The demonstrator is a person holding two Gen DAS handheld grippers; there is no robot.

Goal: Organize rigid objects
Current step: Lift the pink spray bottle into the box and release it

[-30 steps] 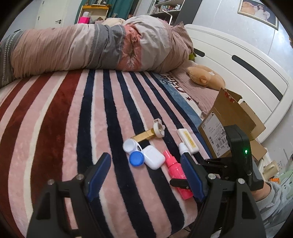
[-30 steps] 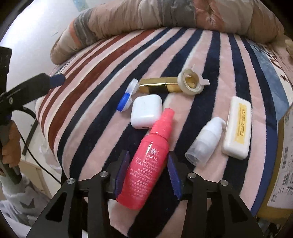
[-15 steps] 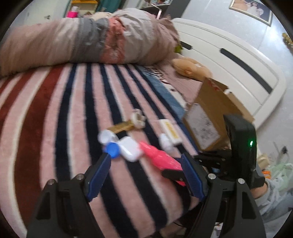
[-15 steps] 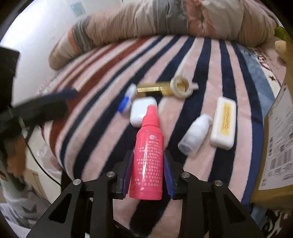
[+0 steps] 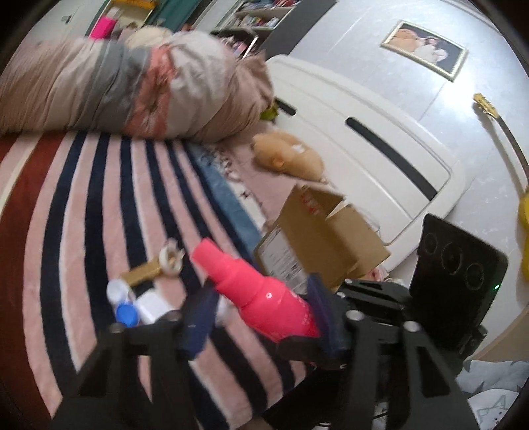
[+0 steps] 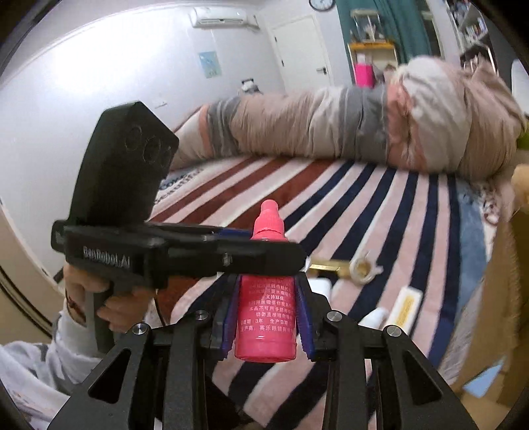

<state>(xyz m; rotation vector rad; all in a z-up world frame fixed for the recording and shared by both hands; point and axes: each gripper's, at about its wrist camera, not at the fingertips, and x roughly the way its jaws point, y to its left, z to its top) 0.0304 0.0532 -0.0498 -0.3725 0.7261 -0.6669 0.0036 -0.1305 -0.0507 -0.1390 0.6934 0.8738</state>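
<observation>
Right gripper (image 6: 267, 322) clamps the pink bottle (image 6: 266, 317) upright, lifted off the striped blanket (image 6: 390, 211). Left gripper (image 5: 261, 317) (jaws closing) straddles the bottle w/o pressing it; cardboard box (image 5: 324, 244) sits far right.

A rolled-up duvet (image 5: 132, 89) in beige, grey and pink lies across the upper left of the left wrist view, on a striped blanket (image 5: 66, 205) that fills the lower left. A white headboard (image 5: 363, 139) crosses the upper right, with a framed picture (image 5: 425, 49) on the wall above it. In the right wrist view, an air conditioner (image 6: 220, 15) hangs at top centre and a white door (image 6: 302, 49) stands just right of it.
</observation>
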